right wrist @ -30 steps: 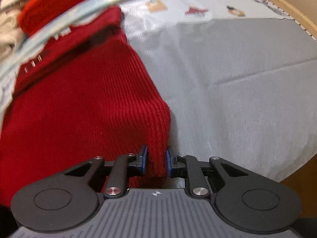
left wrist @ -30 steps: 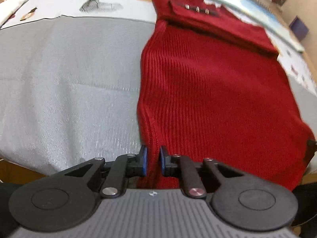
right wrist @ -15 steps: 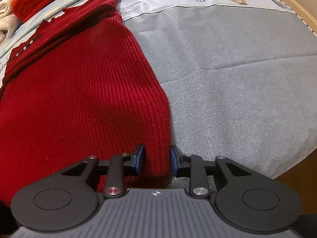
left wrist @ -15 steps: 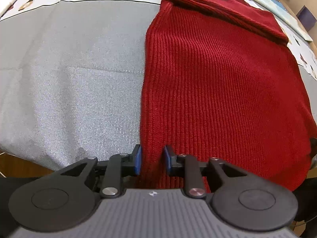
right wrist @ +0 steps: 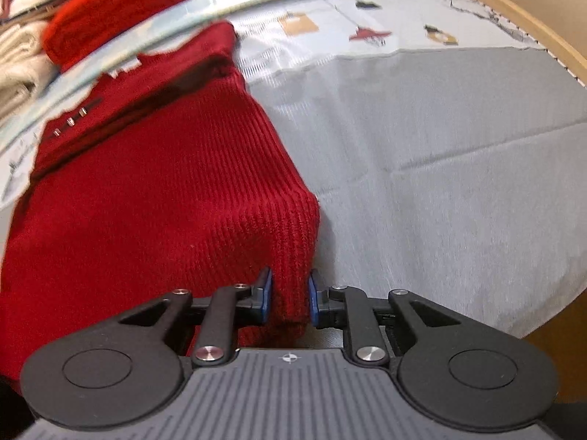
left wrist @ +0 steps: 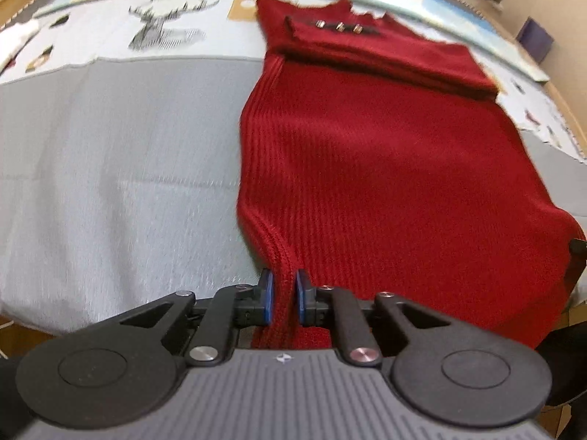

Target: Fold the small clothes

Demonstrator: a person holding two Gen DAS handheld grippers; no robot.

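**Jaws pinched on both hem corners, ready to carry the fold**

Jaws on both sides are closed on knit: my left gripper (left wrist: pixel 281 300) clamps the near left hem corner of the red ribbed sweater (left wrist: pixel 367 168), and my right gripper (right wrist: pixel 288 302) clamps the near right corner, with fabric bunched between the blue pads (right wrist: pixel 265 299). The sweater lies lengthwise on the grey cloth (left wrist: pixel 110 168) covering the tabletop, its collar end with the small metal buttons (left wrist: pixel 339 26) far from me, sleeves apparently tucked across the chest.

To do this step well, I judge I should lift both corners together and level, just clear of the body, then carry the hem forward to the collar edge. Equal speed keeps the fold line square. The knit is heavy and stretchy, so I would avoid pulling the corners apart. Release only once the hem sits aligned.
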